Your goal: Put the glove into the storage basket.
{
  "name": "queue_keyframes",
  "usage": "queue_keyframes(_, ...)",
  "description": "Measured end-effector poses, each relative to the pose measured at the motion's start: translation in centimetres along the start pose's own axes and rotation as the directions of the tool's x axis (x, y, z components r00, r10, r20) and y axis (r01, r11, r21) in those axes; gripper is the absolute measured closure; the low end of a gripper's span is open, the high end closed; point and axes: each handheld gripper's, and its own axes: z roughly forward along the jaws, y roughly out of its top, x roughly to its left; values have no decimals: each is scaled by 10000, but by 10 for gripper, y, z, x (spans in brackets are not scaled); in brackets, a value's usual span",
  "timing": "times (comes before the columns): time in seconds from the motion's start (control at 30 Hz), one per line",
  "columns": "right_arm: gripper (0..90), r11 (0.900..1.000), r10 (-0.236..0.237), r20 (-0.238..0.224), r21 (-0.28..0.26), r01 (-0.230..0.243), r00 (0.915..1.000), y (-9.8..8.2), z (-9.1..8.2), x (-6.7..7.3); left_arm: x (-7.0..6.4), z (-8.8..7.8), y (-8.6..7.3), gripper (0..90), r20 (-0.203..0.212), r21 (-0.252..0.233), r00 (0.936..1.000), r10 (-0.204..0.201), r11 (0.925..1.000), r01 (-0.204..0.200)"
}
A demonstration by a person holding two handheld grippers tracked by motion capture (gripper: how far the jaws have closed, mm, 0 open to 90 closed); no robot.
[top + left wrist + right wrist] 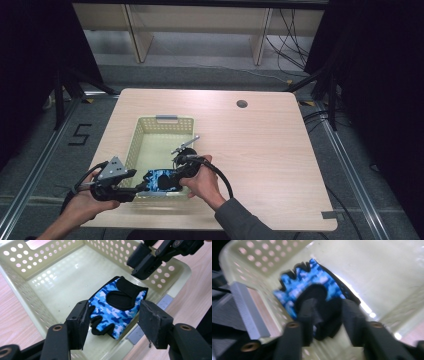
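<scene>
**Glove in Basket, Both Jaws Spread**

The blue camouflage glove [117, 306] lies flat on the floor of the perforated basket [131, 145], at its near end. The left gripper [113, 326] hovers above the near rim, jaws spread, not touching the glove. The right gripper [327, 312] stands over the glove's black cuff, jaws parted; contact cannot be determined from the blurred view.

glove [117, 306] in basket [136, 145] (near end), basket on table [270, 150], left of centre
</scene>
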Motion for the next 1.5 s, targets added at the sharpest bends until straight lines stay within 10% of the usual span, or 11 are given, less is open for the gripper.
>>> queue_keyframes(0.3, 541, 9988, -325, 136, -355, 330, 9994, 11, -11, 5, -11, -1, 3, 395, 217, -221, 9997, 92, 9997, -87)
queue_keyframes(0.77, 438, 9820, -708, 179, -1745, 729, 9973, -1, -34, -2, -30, -4, 2, 308, 825, -1348, 9882, -1290, 9810, 1393)
queue_keyframes(1.5, 375, 9504, -424, 182, -3076, 459, 9989, -59, -83, -29, -65, 15, 8, 271, 1885, -1884, 9758, -1111, 9710, 1469)
